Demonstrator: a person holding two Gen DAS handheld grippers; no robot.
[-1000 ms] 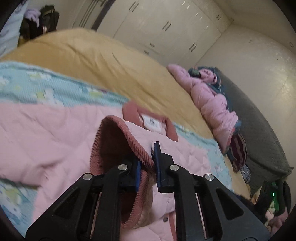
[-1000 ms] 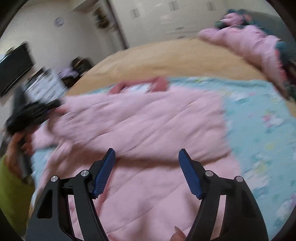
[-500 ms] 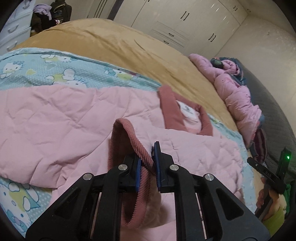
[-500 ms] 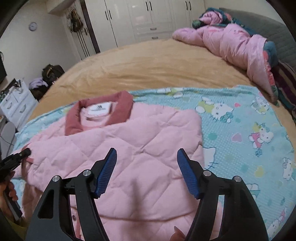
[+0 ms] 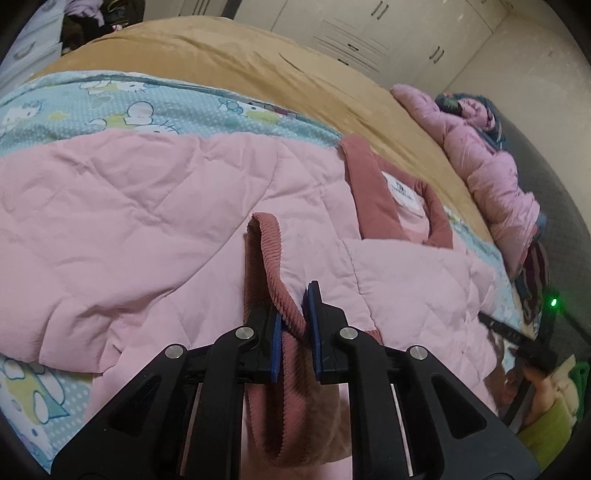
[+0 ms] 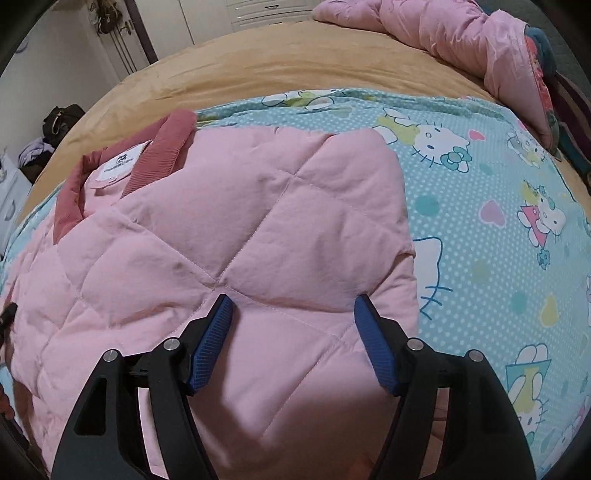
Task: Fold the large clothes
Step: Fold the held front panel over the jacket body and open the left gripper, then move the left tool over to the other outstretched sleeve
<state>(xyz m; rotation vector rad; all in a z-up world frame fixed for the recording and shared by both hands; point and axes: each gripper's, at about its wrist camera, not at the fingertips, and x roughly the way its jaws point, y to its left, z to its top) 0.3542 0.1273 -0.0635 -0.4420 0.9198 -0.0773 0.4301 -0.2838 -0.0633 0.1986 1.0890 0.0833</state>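
Observation:
A pink quilted jacket (image 6: 236, 236) with a dark-pink ribbed collar (image 6: 162, 147) lies on a blue cartoon-print sheet (image 6: 480, 206) on the bed. In the left wrist view the jacket (image 5: 147, 206) lies spread out, its collar (image 5: 373, 192) at the far right. My left gripper (image 5: 293, 306) is shut on the sleeve's dark-pink ribbed cuff (image 5: 269, 266) and holds it just above the jacket body. My right gripper (image 6: 293, 306) is open and empty, low over the jacket's lower right part.
A tan bedspread (image 5: 258, 66) covers the bed beyond the sheet. A pile of pink padded clothes (image 5: 491, 173) lies at the far right edge, also in the right wrist view (image 6: 461, 40). White wardrobes (image 5: 369, 26) stand behind. The other gripper and hand (image 5: 532, 354) show at right.
My left gripper has carried the cuff inward over the jacket body. My right gripper has swung over and come down close above the jacket's right side, staying open.

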